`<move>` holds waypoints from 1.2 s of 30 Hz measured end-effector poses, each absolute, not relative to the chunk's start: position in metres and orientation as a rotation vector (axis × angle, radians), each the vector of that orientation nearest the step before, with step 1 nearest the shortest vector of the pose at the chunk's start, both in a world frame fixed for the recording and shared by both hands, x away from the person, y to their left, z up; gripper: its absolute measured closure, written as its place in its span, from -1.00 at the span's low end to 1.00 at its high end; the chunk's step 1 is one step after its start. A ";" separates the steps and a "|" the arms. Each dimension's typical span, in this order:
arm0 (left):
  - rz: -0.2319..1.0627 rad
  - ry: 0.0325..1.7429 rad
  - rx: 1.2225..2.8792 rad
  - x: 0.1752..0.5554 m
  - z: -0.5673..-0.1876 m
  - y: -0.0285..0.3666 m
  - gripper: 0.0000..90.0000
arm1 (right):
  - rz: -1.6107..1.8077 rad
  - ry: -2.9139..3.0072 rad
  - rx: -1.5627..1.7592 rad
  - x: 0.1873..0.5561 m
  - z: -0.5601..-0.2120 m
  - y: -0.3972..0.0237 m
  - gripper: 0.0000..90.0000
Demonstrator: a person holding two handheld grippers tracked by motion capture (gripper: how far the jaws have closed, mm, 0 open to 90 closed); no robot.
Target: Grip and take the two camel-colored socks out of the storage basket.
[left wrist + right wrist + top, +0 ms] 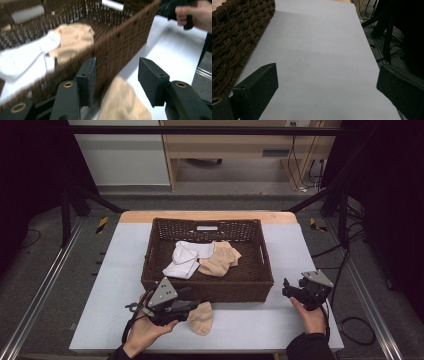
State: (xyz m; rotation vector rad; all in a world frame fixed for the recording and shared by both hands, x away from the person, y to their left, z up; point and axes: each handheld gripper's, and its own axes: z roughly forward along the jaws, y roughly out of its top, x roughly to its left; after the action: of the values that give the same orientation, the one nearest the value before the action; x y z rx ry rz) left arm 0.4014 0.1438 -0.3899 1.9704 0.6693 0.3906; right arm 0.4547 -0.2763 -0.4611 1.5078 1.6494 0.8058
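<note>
Beside the basket, beige sock lying lengthwise toward the person (released), both jaws open.

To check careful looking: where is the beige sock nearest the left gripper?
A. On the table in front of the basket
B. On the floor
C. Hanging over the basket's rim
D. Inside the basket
A: the beige sock lies on the table, outside the basket wall, by the left gripper.

Table with basket, sock
</note>
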 end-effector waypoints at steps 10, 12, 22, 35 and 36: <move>0.437 0.684 1.881 0.431 -0.350 0.124 0.07 | 0.810 1.639 1.503 0.455 -0.460 -0.277 -0.91; 0.457 0.695 1.869 0.441 -0.344 0.118 0.06 | 0.815 1.636 1.507 0.454 -0.460 -0.277 -0.92; 0.523 0.773 1.835 0.482 -0.337 0.097 0.07 | 0.811 1.638 1.500 0.456 -0.460 -0.277 -0.92; 0.583 0.896 1.804 0.536 -0.348 0.081 0.10 | 0.806 1.644 1.496 0.458 -0.461 -0.277 -0.91; 0.604 0.909 1.812 0.540 -0.351 0.080 0.10 | 0.806 1.644 1.495 0.458 -0.461 -0.277 -0.91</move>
State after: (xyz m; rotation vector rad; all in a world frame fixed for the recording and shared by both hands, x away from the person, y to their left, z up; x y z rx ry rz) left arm 0.5397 0.0797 -0.3512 1.8116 0.9090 0.6039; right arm 0.4582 -0.2770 -0.4613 1.4950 1.6443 0.8065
